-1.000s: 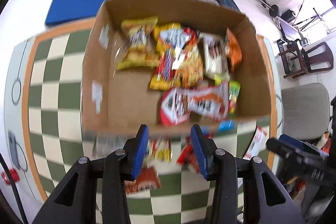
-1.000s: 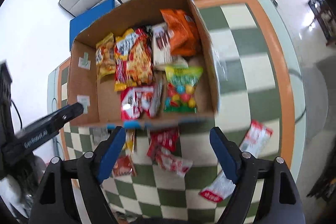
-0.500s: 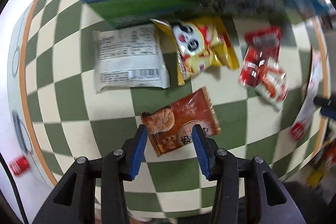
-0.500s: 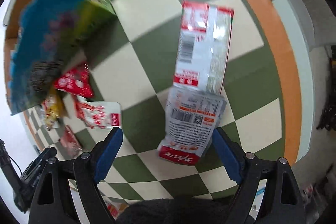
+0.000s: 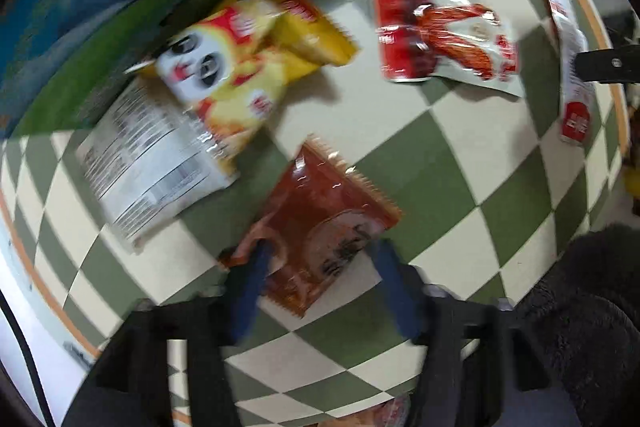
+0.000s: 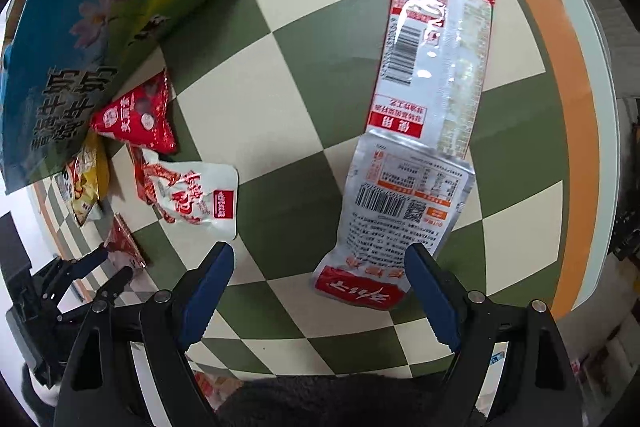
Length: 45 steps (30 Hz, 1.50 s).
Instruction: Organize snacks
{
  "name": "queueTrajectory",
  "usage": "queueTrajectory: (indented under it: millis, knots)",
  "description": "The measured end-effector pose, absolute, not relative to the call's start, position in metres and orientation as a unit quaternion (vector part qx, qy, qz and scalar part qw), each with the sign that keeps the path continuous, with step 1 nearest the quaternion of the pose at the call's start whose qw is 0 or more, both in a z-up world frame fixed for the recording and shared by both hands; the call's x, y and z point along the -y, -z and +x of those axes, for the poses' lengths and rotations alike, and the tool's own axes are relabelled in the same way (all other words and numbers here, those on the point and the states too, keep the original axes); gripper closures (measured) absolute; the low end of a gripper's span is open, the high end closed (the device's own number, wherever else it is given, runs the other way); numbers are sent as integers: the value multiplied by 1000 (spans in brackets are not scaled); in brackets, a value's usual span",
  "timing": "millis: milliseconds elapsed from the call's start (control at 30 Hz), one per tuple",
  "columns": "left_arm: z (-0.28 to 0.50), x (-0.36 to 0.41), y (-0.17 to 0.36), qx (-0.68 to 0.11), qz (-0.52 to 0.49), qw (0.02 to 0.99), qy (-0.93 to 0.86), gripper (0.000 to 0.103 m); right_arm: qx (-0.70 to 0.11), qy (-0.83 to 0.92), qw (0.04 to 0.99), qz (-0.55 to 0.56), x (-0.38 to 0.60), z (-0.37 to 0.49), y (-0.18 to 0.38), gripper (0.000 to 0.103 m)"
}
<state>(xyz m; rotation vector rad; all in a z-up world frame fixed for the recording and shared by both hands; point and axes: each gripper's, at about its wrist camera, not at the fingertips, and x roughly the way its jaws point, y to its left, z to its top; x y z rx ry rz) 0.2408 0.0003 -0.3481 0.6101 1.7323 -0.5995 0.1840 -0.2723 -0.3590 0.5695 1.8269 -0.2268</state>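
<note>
Left gripper [image 5: 320, 283], nearest the lens: jaws spread and just now widening, straddling the near end of the brown biscuit packet [image 5: 320, 223], which lies flat on the chequered surface [image 5: 436, 163]; the pads do not yet press it. Right gripper [image 6: 320, 287]: jaws wide open, set down over the lower end of the silver pouch [image 6: 396, 223], one pad just beside its right edge, the other well clear on the left.

Step in hand, as judged: each gripper is lining up on a loose packet. A sound grasp would centre the jaws across the packet's short width, lower until the pads meet the surface, then close gently, since thin foil tends to slide or buckle.

Farther off, the left view shows a white packet [image 5: 148, 163] partly beneath a yellow panda packet [image 5: 248, 67], then a red-and-white pouch [image 5: 448, 39]. The right view alone shows a long red-and-silver packet [image 6: 436, 63] overlapping the silver pouch's far end, and a small red packet [image 6: 136, 115] beside the printed box wall [image 6: 100, 11], sharply. It also shows the left gripper from outside.
</note>
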Motion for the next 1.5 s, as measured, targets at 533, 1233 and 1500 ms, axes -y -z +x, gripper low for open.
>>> queueTrajectory:
  millis: [533, 1233, 1500]
  knots:
    - [269, -16, 355, -807, 32, 581, 99, 47, -781, 128, 567, 228, 273, 168, 386, 14]
    - [222, 16, 371, -796, 62, 597, 80, 48, -810, 57, 541, 219, 204, 136, 395, 27]
    - [201, 28, 361, -782, 64, 616, 61, 48, -803, 80, 568, 161, 183, 141, 395, 27]
